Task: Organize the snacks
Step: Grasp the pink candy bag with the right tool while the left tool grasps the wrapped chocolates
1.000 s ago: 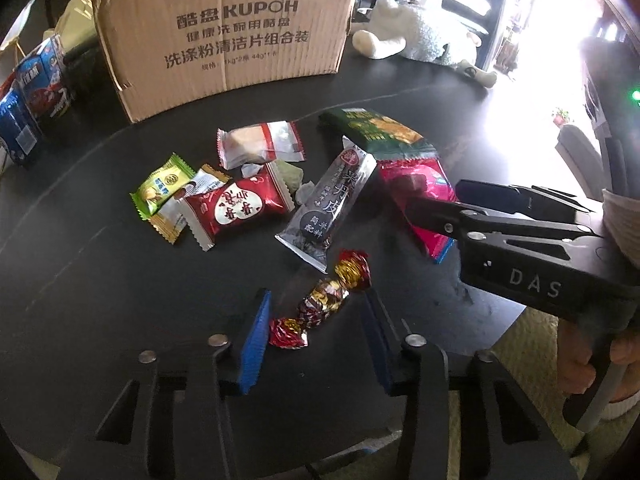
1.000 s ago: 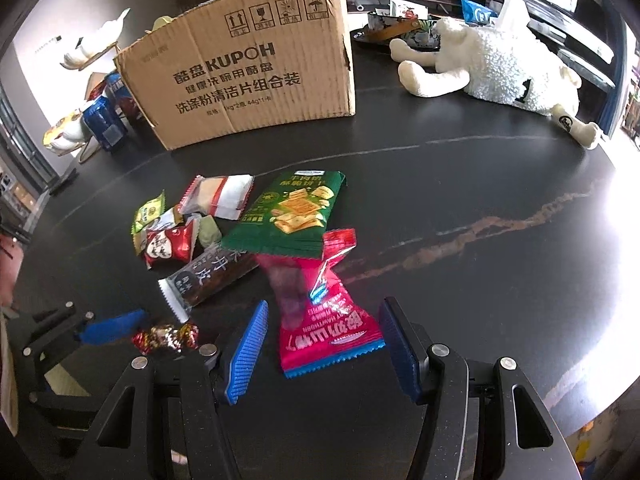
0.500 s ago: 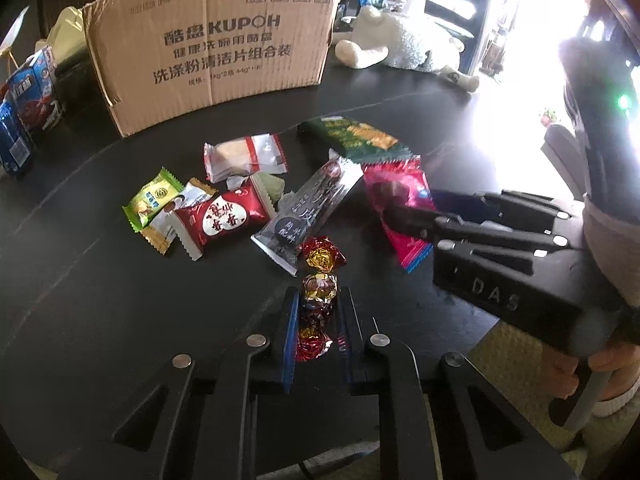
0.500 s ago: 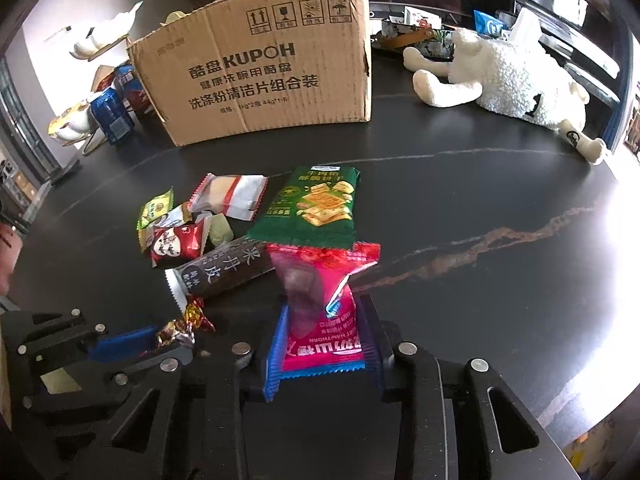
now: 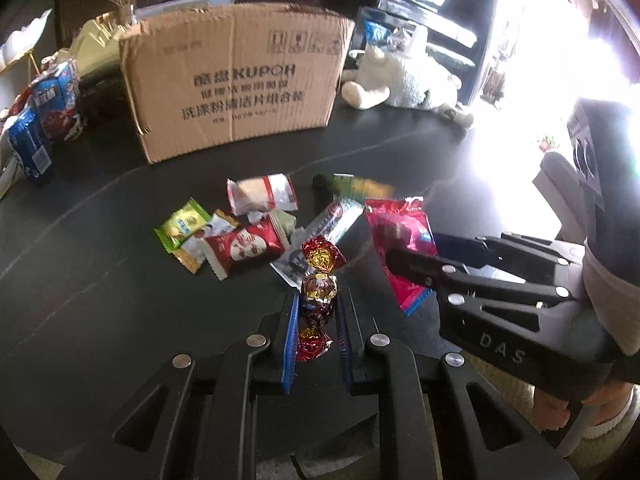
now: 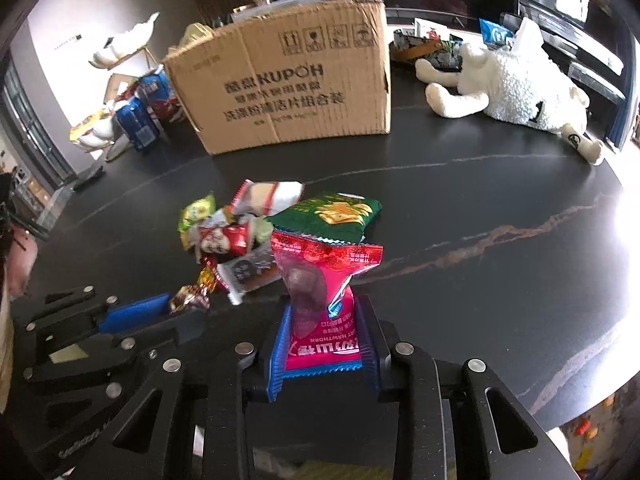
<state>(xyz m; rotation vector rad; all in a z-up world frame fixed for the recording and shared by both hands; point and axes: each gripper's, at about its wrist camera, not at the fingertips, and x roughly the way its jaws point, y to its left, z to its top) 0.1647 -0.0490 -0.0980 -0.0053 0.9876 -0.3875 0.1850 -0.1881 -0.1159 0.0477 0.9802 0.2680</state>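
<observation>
Left gripper (image 5: 316, 330) clamps candy (image 5: 318, 292), right gripper (image 6: 323, 340) clamps pink pack (image 6: 320, 300); clear the pile, carry both over the box (image 6: 288, 76) rim.

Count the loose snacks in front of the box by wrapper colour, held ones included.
Green: 3, lime packet, pale sweet, cracker bag
Red or pink: 2, red packet, pink packet
White: 2, cake packet, tan packet
Black: 1, long packet
Foil: 1, candy string
Total: 9

My two wrist cameras look steeply down, close over the table (image 5: 100, 280), sharing the snack pile (image 6: 248, 224) and box (image 5: 236, 92)
</observation>
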